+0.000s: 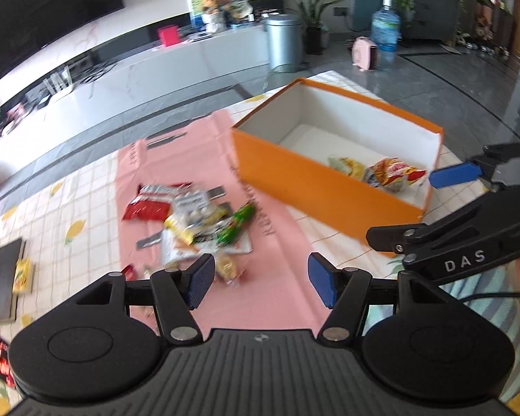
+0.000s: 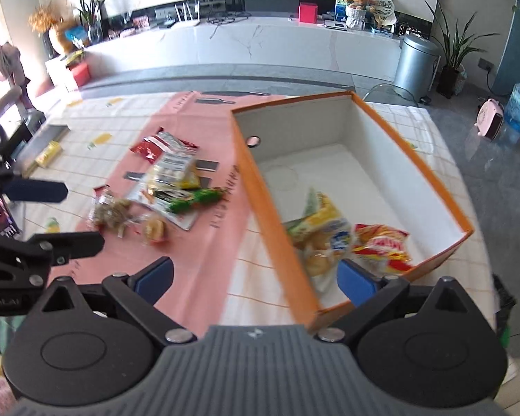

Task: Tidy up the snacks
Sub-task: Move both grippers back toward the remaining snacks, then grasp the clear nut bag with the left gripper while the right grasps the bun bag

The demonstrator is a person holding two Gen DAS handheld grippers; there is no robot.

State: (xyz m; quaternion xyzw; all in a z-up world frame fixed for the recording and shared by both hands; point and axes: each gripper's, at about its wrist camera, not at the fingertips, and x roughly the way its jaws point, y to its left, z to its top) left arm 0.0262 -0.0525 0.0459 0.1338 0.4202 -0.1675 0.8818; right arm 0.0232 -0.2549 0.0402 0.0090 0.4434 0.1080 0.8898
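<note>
Both the left gripper (image 1: 260, 279) and right gripper (image 2: 256, 277) are spread and empty; two packets lie in the orange box (image 2: 416, 159). Next: reach the snack pile (image 1: 190, 222) at centre-left and pinch one packet.

I see a matt cardboard orange box (image 2: 329, 187) at my 1 o'clock, glossy crinkled foil snack packets (image 2: 171, 176) at 11, on a smooth pink plastic-looking sheet (image 2: 208, 270).
</note>
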